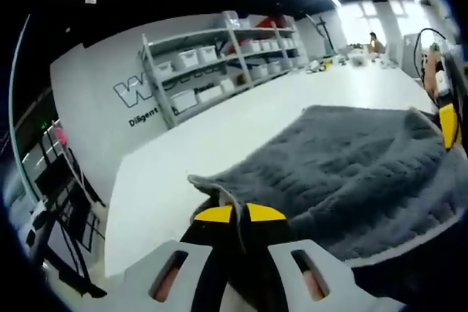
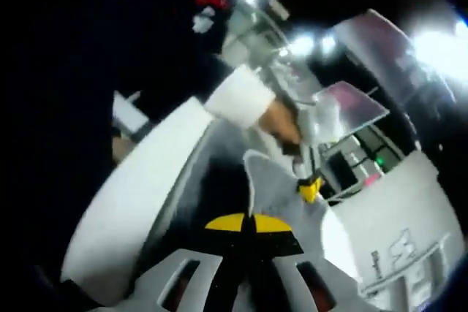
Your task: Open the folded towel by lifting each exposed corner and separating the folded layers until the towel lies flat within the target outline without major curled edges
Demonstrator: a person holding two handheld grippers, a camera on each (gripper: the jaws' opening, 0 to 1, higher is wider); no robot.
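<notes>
In the left gripper view, my left gripper (image 1: 240, 213) has its yellow-tipped jaws closed together on a corner of the grey towel (image 1: 351, 173), which spreads away from the jaws over the white surface (image 1: 219, 137), with grey shelving (image 1: 219, 56) full of white bins against the far wall. My right gripper (image 1: 447, 123) shows at the right edge of that view, at the towel's far corner. In the blurred right gripper view its own jaws (image 2: 246, 223) are pressed shut on a raised fold of the towel (image 2: 274, 184), and my hand (image 2: 281, 123) holds the left gripper (image 2: 309, 189) at the cloth beyond.
</notes>
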